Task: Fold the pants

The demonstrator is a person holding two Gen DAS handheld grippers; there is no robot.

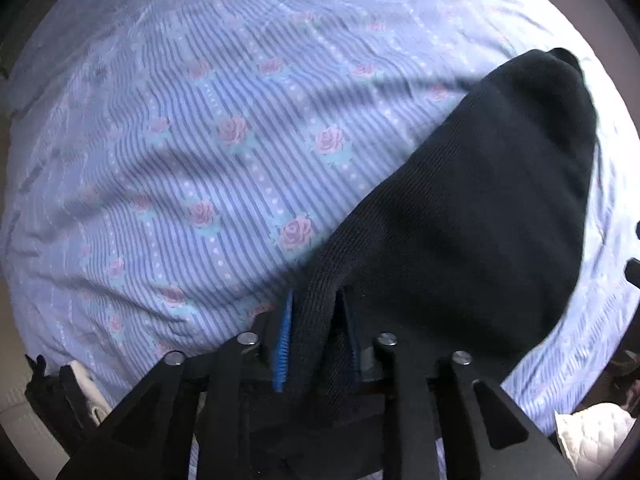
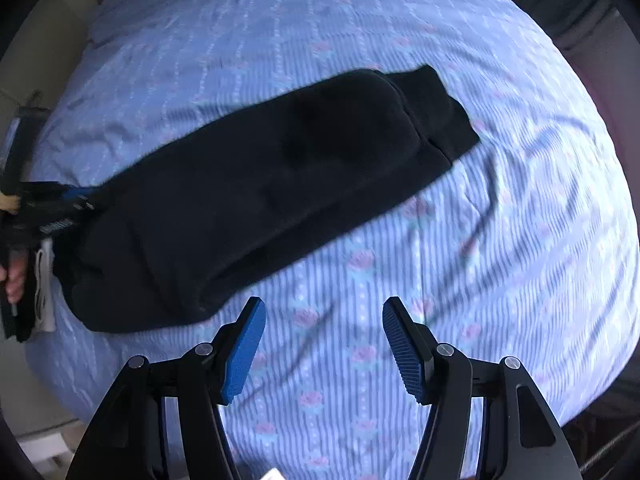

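Observation:
Black pants (image 2: 256, 184) lie folded lengthwise on a blue striped bedsheet with pink roses (image 2: 460, 260), running from lower left to upper right. In the left wrist view the pants (image 1: 480, 200) stretch away to the upper right. My left gripper (image 1: 318, 320) is shut on the pants' ribbed edge; it also shows in the right wrist view (image 2: 76, 200) at the pants' left end. My right gripper (image 2: 324, 336) is open and empty, above the sheet just right of the pants' near end.
The bedsheet (image 1: 200, 160) is wrinkled and covers the whole bed. A white quilted item (image 1: 592, 428) lies at the bed's lower right edge. A person's hand (image 2: 16, 276) holds the left gripper's handle. White cloth (image 2: 44, 292) hangs by the bed's left edge.

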